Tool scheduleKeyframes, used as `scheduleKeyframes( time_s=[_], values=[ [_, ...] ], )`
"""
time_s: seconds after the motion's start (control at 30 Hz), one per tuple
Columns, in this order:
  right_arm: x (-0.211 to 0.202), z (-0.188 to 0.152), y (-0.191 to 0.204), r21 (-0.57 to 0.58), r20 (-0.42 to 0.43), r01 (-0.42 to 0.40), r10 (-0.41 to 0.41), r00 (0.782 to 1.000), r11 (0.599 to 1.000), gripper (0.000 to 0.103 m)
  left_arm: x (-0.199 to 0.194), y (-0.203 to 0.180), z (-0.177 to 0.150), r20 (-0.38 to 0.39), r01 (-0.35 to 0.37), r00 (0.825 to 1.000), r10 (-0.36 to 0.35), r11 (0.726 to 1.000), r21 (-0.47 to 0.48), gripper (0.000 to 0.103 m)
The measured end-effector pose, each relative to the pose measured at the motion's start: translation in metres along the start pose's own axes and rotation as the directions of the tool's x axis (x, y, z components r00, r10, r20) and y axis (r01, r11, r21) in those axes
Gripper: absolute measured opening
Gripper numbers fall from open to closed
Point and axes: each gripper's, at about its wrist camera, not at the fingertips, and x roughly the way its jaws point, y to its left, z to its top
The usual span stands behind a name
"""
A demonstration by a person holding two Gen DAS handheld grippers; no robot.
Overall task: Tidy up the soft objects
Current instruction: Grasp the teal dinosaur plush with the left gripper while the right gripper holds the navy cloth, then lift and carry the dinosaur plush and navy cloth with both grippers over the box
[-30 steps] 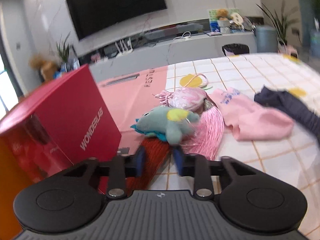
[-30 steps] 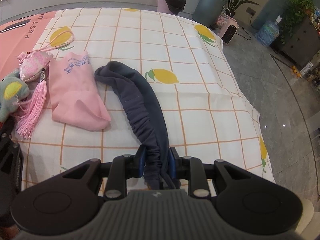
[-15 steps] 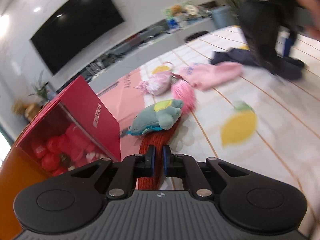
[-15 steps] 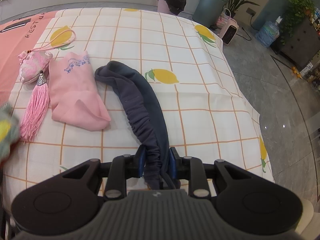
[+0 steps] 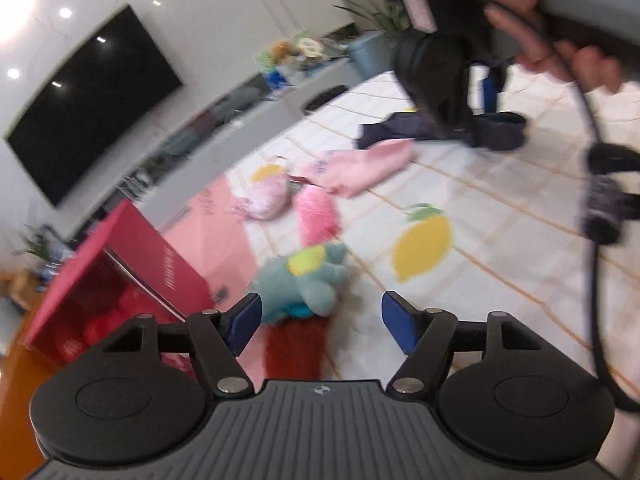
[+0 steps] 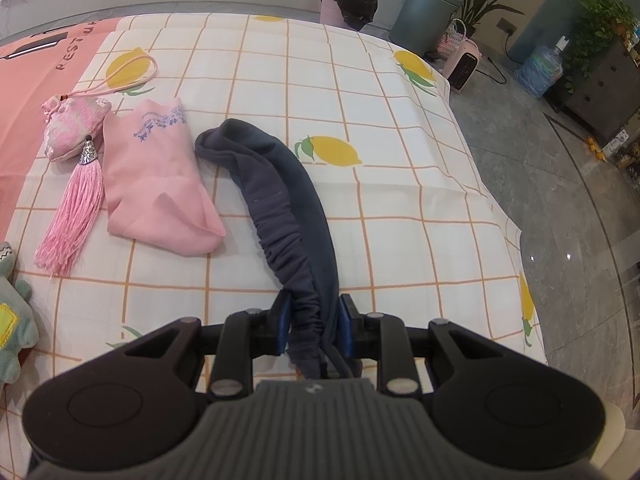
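My left gripper (image 5: 320,322) is open and empty, held above a rust-red knit piece (image 5: 296,346) and a teal plush toy (image 5: 310,280) that lie on the table. The red box (image 5: 132,268) stands open to its left with red soft things inside. My right gripper (image 6: 314,330) is shut on the near end of a dark navy cloth (image 6: 288,196), which stretches away over the lemon tablecloth (image 6: 400,208). A pink sock (image 6: 156,176) and a pink tasselled sachet (image 6: 72,132) lie left of it. The plush's edge (image 6: 12,320) shows at far left.
The table's right edge drops to a grey floor (image 6: 560,200) with a bin (image 6: 424,16) and plants. In the left wrist view the other hand-held gripper (image 5: 436,80) and its cable (image 5: 596,208) hang at the right. A TV (image 5: 92,104) is on the far wall.
My left gripper has opened and let go of the rust-red knit piece; its view has swung and tilted. The plush toy now lies at the left edge of the right view. My right gripper has not moved.
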Motion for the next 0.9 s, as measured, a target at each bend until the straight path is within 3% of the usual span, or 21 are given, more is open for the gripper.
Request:
scheduleKeyframes(
  time_s=[0.17,0.27,0.3,0.37,0.43,0.47,0.53,0.6,0.63,0.73,0.9],
  values=[
    [0.0,0.0,-0.002,0.003,0.011,-0.017,0.017,1.0,1.0,0.024,0.021,0.002,0.008,-0.072,-0.169,0.984,0.163,0.982,-0.08,0.088],
    [0.0,0.0,-0.002,0.0,0.011,-0.021,0.021,1.0,1.0,0.024,0.025,0.007,0.004,-0.065,-0.187,0.982,0.179,0.97,-0.154,0.087],
    [0.0,0.0,-0.003,0.006,0.01,-0.024,0.024,1.0,1.0,0.024,0.024,0.009,0.002,-0.058,-0.182,0.983,0.175,0.97,-0.163,0.082],
    [0.0,0.0,-0.003,0.008,0.011,-0.028,0.028,1.0,1.0,0.023,0.023,0.013,0.0,-0.045,-0.145,0.989,0.139,0.971,-0.193,0.064],
    [0.001,-0.001,-0.004,0.009,0.013,-0.03,0.03,0.999,1.0,0.023,0.021,0.022,-0.002,-0.042,-0.063,0.998,0.054,0.965,-0.253,0.039],
    [0.001,-0.001,-0.004,0.007,0.013,-0.03,0.029,0.999,1.0,0.023,0.02,0.029,-0.003,-0.055,-0.035,0.998,0.019,0.953,-0.302,0.034],
    [0.001,-0.001,-0.005,0.006,0.013,-0.03,0.03,0.999,1.0,0.023,0.018,0.041,-0.003,-0.078,0.03,0.995,-0.066,0.918,-0.395,0.03],
    [0.001,-0.001,-0.006,0.014,0.012,-0.033,0.033,0.999,0.999,0.023,0.015,0.044,-0.002,-0.092,0.046,0.992,-0.087,0.922,-0.385,0.027],
    [0.001,-0.001,-0.006,0.019,0.011,-0.035,0.034,0.999,0.999,0.023,0.015,0.049,-0.002,-0.093,0.059,0.99,-0.106,0.911,-0.408,0.025],
    [0.001,0.0,-0.01,0.067,0.004,-0.046,0.046,0.999,0.997,0.023,0.008,0.062,-0.005,-0.09,0.099,0.982,-0.168,0.853,-0.512,0.018],
    [0.0,-0.004,-0.009,0.098,0.007,-0.048,0.048,0.999,0.994,0.019,0.0,0.071,-0.004,-0.095,0.083,0.982,-0.161,0.831,-0.549,0.015]
  ],
)
